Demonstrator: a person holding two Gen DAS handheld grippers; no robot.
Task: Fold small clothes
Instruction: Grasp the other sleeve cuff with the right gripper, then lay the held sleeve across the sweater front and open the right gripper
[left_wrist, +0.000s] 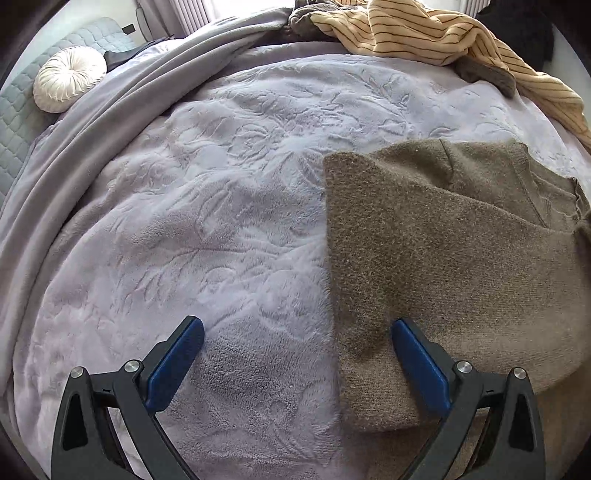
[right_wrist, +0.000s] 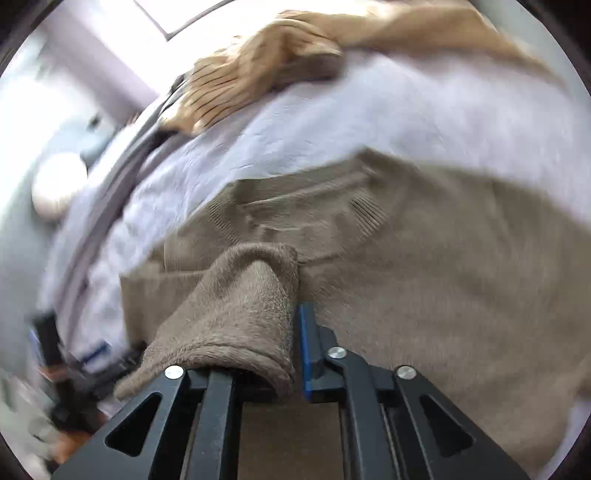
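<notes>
A brown knitted sweater (left_wrist: 443, 240) lies flat on the lilac embossed blanket (left_wrist: 221, 184), right of centre in the left wrist view. My left gripper (left_wrist: 297, 328) hangs open above the sweater's left edge, one blue pad over the blanket and the other over the knit, gripping nothing. In the blurred right wrist view the sweater (right_wrist: 443, 277) fills the lower half with its ribbed neckline (right_wrist: 365, 210) in the middle. My right gripper (right_wrist: 284, 314) is shut on a bunched fold of the sweater (right_wrist: 240, 314). That fold drapes over the left finger and hides it; the right blue pad (right_wrist: 306, 332) presses against it.
A tan striped garment (left_wrist: 424, 33) lies crumpled at the blanket's far edge, with a grey piece of cloth (left_wrist: 487, 74) beside it. A round white cushion (left_wrist: 68, 77) rests on a grey quilted surface (left_wrist: 22, 122) at the far left. Bare blanket spreads left of the sweater.
</notes>
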